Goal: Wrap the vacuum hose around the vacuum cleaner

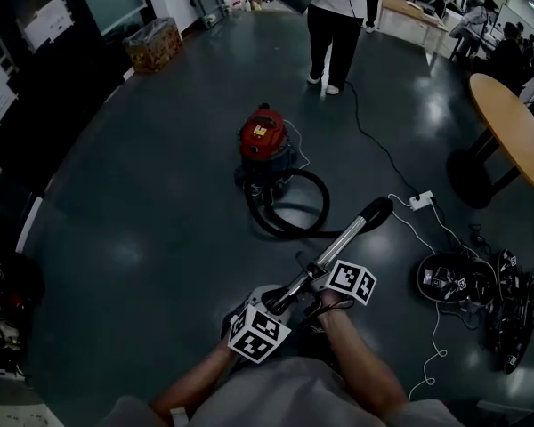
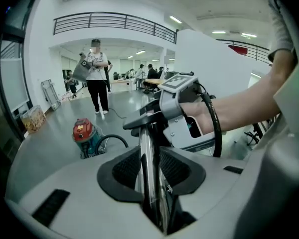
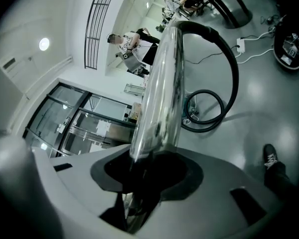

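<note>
Left gripper (image 1: pixel 279 306), right gripper (image 1: pixel 318 272) — on wand (image 1: pixel 351 234)

I hold the metal wand (image 1: pixel 343 240) in my left gripper (image 1: pixel 274 305) and right gripper (image 1: pixel 325 274), its black hose (image 1: pixel 313 225) looping across the dark floor (image 1: pixel 142 221) to the red vacuum cleaner (image 1: pixel 264 140).

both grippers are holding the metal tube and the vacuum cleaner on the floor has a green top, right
Not quite. The vacuum cleaner on the floor has a red top, not green, as the head view shows. The rest holds: the left gripper and the right gripper are both closed on the metal tube.
</note>
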Demonstrator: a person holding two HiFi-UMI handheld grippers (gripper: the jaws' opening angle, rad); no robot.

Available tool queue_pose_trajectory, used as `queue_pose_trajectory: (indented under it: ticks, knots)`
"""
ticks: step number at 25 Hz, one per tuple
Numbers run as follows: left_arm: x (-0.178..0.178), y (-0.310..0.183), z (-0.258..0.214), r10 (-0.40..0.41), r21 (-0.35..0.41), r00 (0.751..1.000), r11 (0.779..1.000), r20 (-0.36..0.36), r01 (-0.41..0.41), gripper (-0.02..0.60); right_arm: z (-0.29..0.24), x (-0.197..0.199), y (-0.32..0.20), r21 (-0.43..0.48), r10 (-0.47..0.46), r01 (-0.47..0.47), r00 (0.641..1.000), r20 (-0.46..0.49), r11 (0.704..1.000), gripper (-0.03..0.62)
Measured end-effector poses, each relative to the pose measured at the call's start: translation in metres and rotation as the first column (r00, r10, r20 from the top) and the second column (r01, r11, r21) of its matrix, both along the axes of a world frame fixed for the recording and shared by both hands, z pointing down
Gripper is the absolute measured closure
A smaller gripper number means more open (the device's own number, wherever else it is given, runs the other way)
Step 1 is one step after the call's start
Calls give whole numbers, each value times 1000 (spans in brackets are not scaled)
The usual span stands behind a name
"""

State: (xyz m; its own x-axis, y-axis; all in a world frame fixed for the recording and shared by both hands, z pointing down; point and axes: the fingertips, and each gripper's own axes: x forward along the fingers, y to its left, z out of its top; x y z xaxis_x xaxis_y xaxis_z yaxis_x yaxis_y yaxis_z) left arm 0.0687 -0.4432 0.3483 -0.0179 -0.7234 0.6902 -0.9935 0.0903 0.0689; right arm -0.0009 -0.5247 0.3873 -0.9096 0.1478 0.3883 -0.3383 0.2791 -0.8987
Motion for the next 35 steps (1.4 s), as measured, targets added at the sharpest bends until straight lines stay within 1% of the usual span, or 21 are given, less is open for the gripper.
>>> queue_pose_trajectory:
  ticks: [3,5,8,11,14,18,20,23,25,27,28,30,31,33,35]
  knots:
    - [4,12,-3,63,13,998,998,19,-63,454,-6,-1,5,44,8,-8,1000,13,999,442]
    - [7,19,-6,85,20,996,996,4,-85,453,-11,-3,6,85,2,-4,1000,28,996,442]
    - [4,30,-9,105,-1,994,994,-13,-105,451,-19,-9,1,142,4,-11,999,51,990,442]
    - [-6,44,-13,109,-25,993,994,-34,-110,449,-24,-17,-7,194,10,-22,998,65,981,442]
    - [-15,58,-16,96,-29,993,995,-66,-98,449,-29,-27,-10,233,16,-34,997,80,972,442]
    - [-21,77,-23,88,-33,989,995,-122,-93,449,-31,-41,-15,256,36,-61,994,101,965,442]
    - [-27,86,-30,80,-32,988,996,-133,-85,449,-29,-47,-20,260,48,-74,993,104,963,442]
    - [-30,97,-35,76,-48,989,995,-130,-83,449,-23,-51,-31,271,55,-81,993,105,959,442]
    - [-31,101,-37,88,-63,988,993,-124,-96,449,-20,-54,-38,284,57,-86,992,108,955,442]
    - [-27,105,-39,122,-77,985,988,-125,-132,449,-20,-58,-46,302,56,-87,992,109,949,442]
    - [-23,106,-41,153,-84,980,983,-124,-164,449,-20,-59,-50,317,53,-84,993,107,945,442]
    - [-13,106,-45,215,-104,971,969,-102,-225,449,-22,-61,-58,356,30,-63,995,97,933,442]
    - [-11,104,-45,232,-115,969,964,-81,-240,451,-22,-60,-61,376,12,-45,996,90,926,442]
    - [-11,94,-42,242,-126,969,961,-50,-246,451,-22,-57,-65,414,-31,-3,997,76,910,442]
    - [-15,80,-39,235,-121,971,963,-49,-239,451,-24,-54,-67,452,-77,40,995,65,891,442]
